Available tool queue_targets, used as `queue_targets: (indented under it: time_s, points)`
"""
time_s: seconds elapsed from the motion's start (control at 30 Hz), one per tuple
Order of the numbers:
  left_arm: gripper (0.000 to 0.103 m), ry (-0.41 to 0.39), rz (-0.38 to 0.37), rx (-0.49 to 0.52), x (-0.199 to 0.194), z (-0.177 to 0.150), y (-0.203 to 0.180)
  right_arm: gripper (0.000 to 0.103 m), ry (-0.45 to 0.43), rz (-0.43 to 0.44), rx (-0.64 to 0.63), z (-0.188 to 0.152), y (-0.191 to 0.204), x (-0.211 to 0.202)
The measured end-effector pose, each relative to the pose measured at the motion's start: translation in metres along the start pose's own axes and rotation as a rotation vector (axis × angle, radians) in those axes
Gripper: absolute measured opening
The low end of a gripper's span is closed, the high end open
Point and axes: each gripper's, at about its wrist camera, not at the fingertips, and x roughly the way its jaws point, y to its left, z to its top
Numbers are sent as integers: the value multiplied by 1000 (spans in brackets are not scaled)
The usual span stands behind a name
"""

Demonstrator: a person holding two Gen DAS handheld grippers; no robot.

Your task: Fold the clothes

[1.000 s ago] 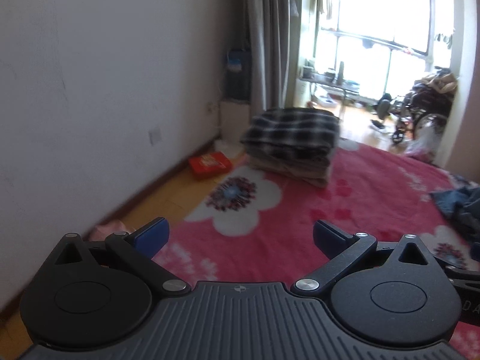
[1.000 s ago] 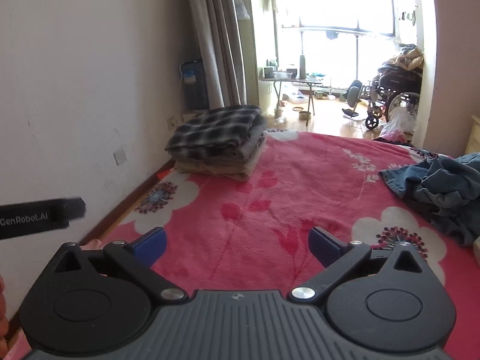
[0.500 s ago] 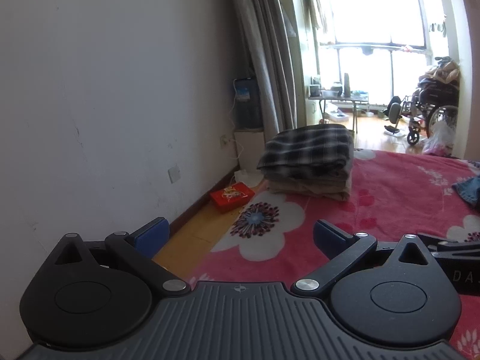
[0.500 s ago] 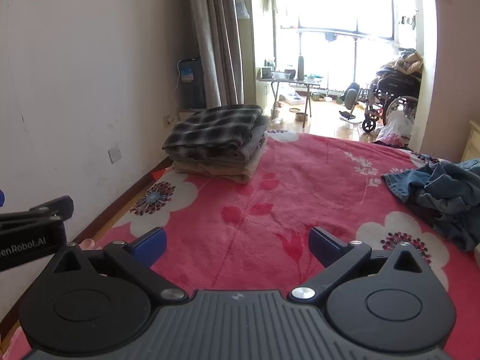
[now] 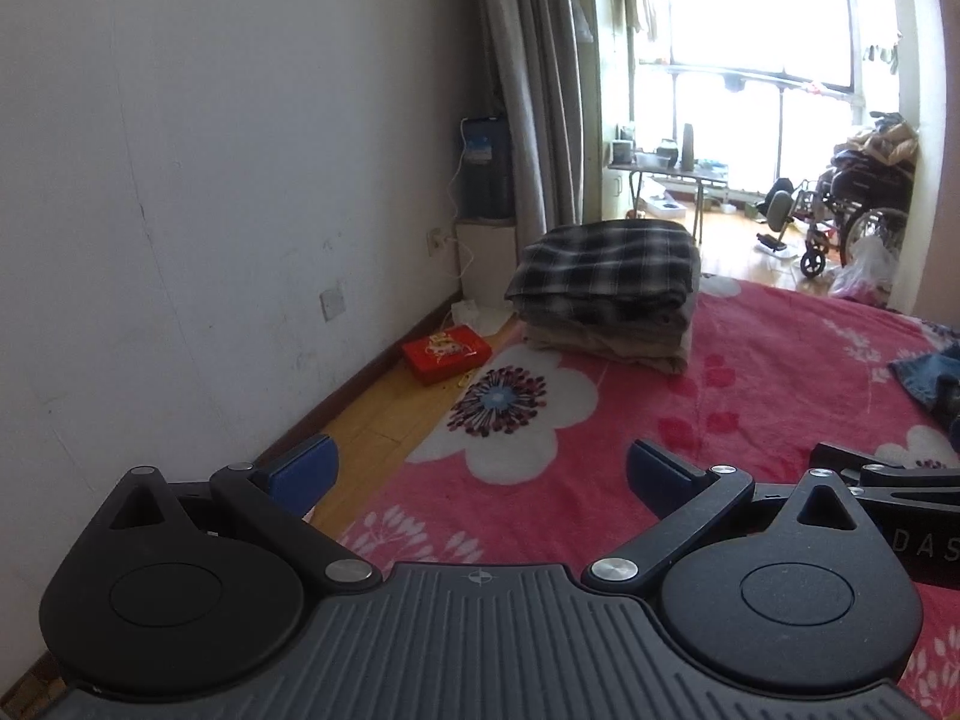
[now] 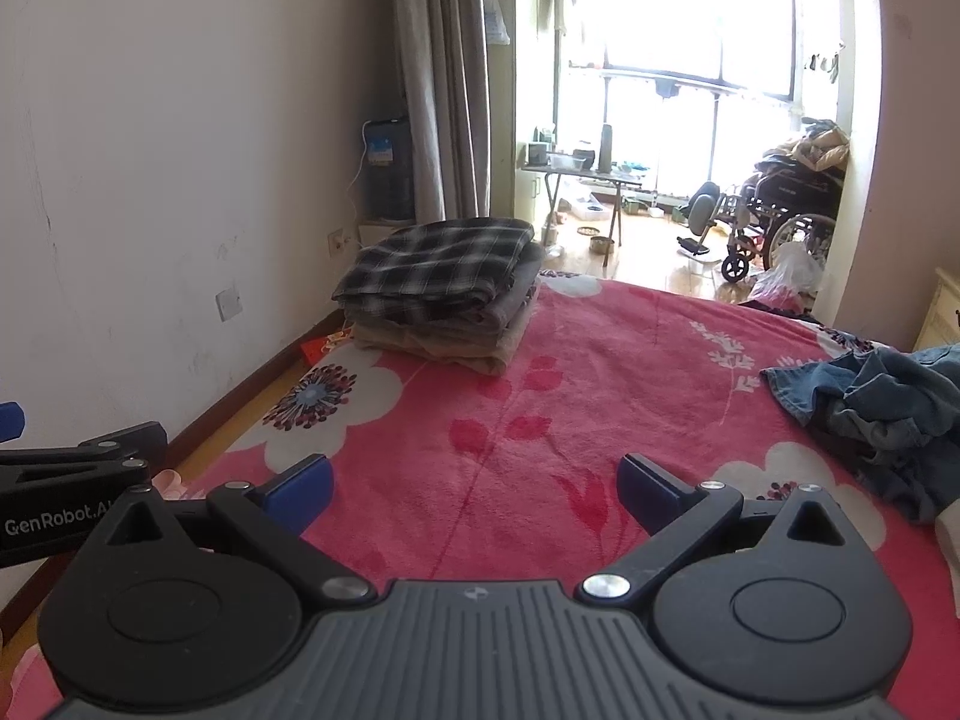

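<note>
Nearest in both wrist views are the two claws, held side by side above the near end of a pink flowered blanket (image 6: pixel 600 360). The left claw (image 5: pixel 477 471) has its blue-tipped fingers spread wide and holds nothing. The right claw (image 6: pixel 474 489) is spread just as wide and is also empty. Part of each device shows at the edge of the other's view.

Farther along on the right, a crumpled heap of blue denim clothes (image 6: pixel 882 402) lies unfolded on the blanket, well apart from both claws. On the left, beyond the blanket's edge, a red box (image 5: pixel 446 353) sits on the wooden floor near the wall.

Farther still, at the blanket's far left corner, stands a neat stack of folded clothes (image 6: pixel 441 300), with a black-and-white plaid piece on top and grey and tan pieces beneath it.

Beyond the blanket, a grey curtain (image 6: pixel 441 78) hangs beside a doorway, and in the bright room behind it are a small folding table (image 6: pixel 579 177) and a wheelchair (image 6: pixel 780 222).
</note>
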Motion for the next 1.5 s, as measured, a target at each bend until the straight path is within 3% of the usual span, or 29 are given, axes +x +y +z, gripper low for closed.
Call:
queue_targets:
  time_s: [1.1, 1.5]
  points:
    - [103, 12, -16, -46, 4, -4, 24, 103, 20, -20, 15, 1, 14, 8]
    - [103, 24, -42, -35, 4, -6, 12, 103, 19, -52, 25, -1, 1, 4]
